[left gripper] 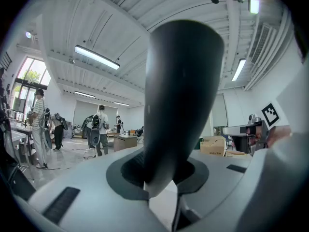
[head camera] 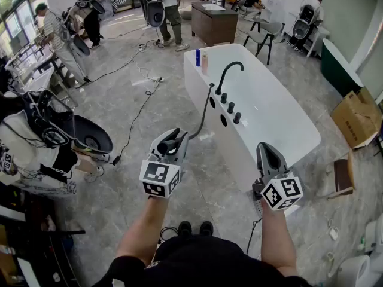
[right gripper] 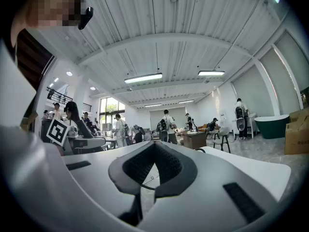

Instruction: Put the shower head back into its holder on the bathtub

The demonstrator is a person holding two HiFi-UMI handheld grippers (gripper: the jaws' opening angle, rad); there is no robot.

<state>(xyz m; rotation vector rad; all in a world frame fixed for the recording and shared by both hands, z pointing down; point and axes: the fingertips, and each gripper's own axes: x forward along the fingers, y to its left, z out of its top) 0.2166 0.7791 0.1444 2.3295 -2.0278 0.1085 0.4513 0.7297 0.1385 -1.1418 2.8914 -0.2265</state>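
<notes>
My left gripper is clamped on the shower head. In the left gripper view its black handle stands up between the two jaws, which press it from both sides, and it fills the middle of that view. The gripper points level, with the handle crosswise in the jaws and sticking out toward 2 o'clock.

My right gripper holds nothing. Its jaws are pressed together, and the right gripper view shows only the room past them. It sits at about 3 o'clock from the left one, well apart from it.

From the shower head a dark hose runs toward 1 o'clock and climbs to the near rim of the white bathtub. The tub lies ahead of me, stretching from 12 to 2 o'clock, and the shower head is off the tub, out over the grey floor just beside the tub's long side.

On the tub's rim a black curved faucet stands at 12 o'clock from my grippers, with a row of black knobs running back toward me. I cannot tell which fitting there is the holder. Two bottles stand on the tub's far corner. A cardboard box sits on the floor at 3 o'clock, beyond the tub. People stand at the far end of the room.
</notes>
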